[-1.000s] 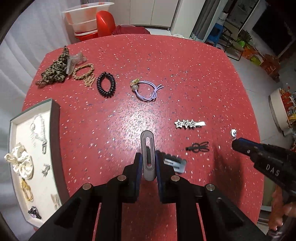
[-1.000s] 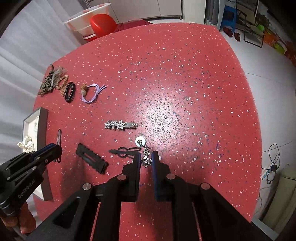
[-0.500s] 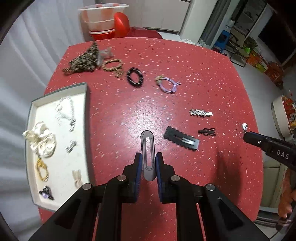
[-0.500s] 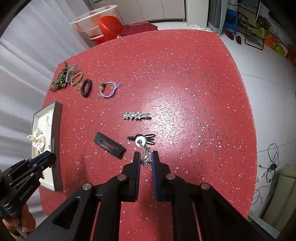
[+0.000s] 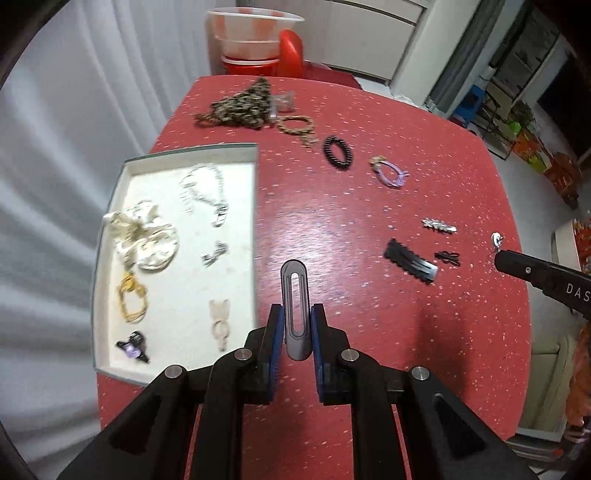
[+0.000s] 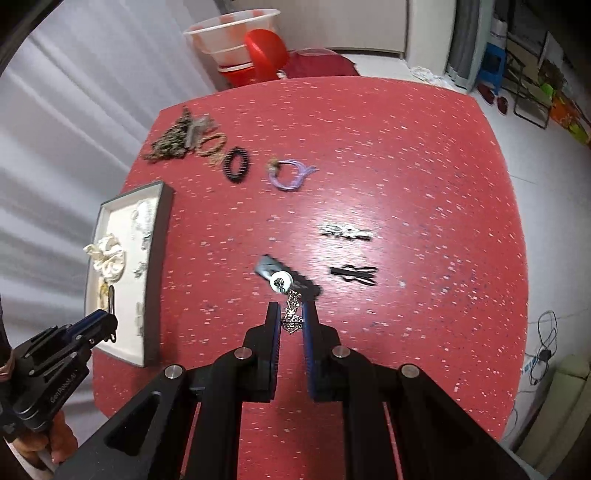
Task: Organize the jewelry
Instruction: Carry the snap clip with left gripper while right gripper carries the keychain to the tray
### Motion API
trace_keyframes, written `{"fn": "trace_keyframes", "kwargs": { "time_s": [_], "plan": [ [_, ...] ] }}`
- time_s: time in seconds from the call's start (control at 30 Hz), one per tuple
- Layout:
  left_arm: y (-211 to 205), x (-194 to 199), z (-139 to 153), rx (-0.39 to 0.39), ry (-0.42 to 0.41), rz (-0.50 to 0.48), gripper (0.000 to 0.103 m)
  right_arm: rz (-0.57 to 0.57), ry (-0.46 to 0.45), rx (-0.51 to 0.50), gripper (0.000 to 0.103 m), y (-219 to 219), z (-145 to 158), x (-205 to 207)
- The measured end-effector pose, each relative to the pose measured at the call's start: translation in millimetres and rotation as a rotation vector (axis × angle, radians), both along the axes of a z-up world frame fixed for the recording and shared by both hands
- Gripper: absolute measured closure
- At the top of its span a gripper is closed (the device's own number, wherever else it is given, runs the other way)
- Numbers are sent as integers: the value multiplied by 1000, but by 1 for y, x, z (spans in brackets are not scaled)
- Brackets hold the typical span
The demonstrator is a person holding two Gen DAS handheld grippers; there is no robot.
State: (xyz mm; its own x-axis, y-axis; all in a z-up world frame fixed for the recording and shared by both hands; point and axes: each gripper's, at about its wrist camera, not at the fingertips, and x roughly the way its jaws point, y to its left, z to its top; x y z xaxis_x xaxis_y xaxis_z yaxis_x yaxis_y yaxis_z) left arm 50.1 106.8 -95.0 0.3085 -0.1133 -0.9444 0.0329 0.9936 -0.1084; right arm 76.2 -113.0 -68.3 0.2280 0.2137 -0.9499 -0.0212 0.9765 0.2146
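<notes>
My left gripper (image 5: 297, 314) is shut on a grey slotted hair clip (image 5: 294, 302), held above the red table just right of the white jewelry tray (image 5: 173, 173). The tray holds a cream scrunchie (image 5: 142, 236), a silver chain (image 5: 207, 192) and small pieces. My right gripper (image 6: 291, 310) is shut on a silver dangling earring (image 6: 286, 295) with a round white disc, held above a black scalloped clip (image 5: 410, 260). The left gripper also shows in the right wrist view (image 6: 99, 321), over the tray (image 6: 155, 236).
On the table lie a star clip (image 5: 439, 225), a small black clip (image 5: 447, 258), a purple hair tie (image 5: 389, 173), a black coil tie (image 5: 338, 153), a beaded bracelet (image 5: 295, 125) and a chain pile (image 5: 240, 105). Plastic basins (image 5: 255, 33) stand beyond the far edge.
Both grippers have risen and moved left with their pieces. The left one has come closer to the tray; the right one now hangs over the black scalloped clip.
</notes>
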Motion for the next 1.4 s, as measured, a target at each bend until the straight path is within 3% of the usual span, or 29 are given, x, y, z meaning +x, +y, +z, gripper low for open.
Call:
{"fn": "trace_keyframes", "kwargs": {
  "time_s": [0.6,1.0,1.4],
  "plan": [
    [102,-21,-9,5,3,186,87,201,-22,25,91,120,8,15],
    [132,-16,-34,-2,37,238,87,323,3,57,91,200,-12,27],
    [143,4,-59,-25,43,271,87,361,48,80,91,234,-45,54]
  ]
}}
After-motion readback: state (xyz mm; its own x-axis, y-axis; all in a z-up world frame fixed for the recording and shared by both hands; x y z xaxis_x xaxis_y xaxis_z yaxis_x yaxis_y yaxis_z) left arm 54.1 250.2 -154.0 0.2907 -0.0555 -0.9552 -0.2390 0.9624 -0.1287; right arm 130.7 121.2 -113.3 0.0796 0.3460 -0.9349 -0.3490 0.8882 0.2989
